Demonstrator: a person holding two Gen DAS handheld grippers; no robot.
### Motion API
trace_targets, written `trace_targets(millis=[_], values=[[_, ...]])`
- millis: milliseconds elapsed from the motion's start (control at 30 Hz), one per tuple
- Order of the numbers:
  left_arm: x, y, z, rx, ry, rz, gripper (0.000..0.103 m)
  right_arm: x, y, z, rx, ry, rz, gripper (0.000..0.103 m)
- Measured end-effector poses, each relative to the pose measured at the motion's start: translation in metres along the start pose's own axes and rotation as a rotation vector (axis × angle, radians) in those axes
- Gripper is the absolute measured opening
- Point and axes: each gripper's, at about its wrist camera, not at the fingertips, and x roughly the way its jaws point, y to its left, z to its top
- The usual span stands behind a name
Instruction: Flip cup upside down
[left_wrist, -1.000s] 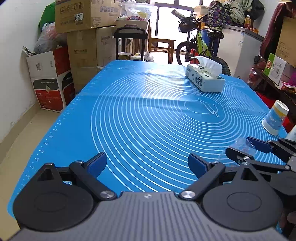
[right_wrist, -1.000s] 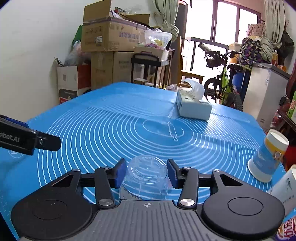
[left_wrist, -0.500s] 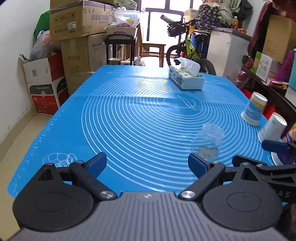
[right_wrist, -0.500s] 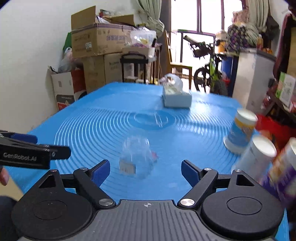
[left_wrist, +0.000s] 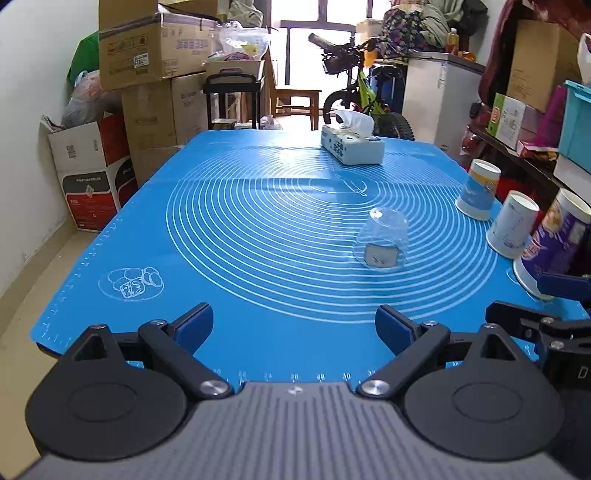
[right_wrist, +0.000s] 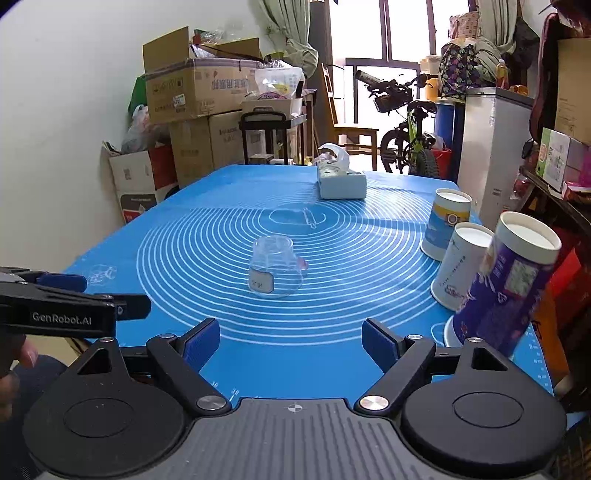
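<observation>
A clear plastic cup (left_wrist: 382, 240) stands upside down, rim on the blue mat (left_wrist: 258, 229), right of the mat's middle; it also shows in the right wrist view (right_wrist: 275, 271). It has a small white label near its rim. My left gripper (left_wrist: 294, 325) is open and empty near the mat's front edge. My right gripper (right_wrist: 290, 341) is open and empty, a short way back from the cup. Nothing touches the cup.
Three upside-down paper cups (right_wrist: 463, 266) stand in a row along the mat's right edge. A tissue box (left_wrist: 351, 147) sits at the far side. Cardboard boxes (left_wrist: 147, 92), a bicycle and a white cabinet stand beyond the table.
My right gripper opened and let go of the clear cup, leaving it upside down on the mat. Both grippers pulled back toward the table's near edge.
</observation>
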Motion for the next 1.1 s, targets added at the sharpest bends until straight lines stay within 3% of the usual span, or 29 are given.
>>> trace_targets(millis=[1100], values=[[-0.008,-0.014,-0.010,0.029,0.003,0.002,0.094,-0.013,-0.006,-0.010,0.023,0.010,0.011,0.086]])
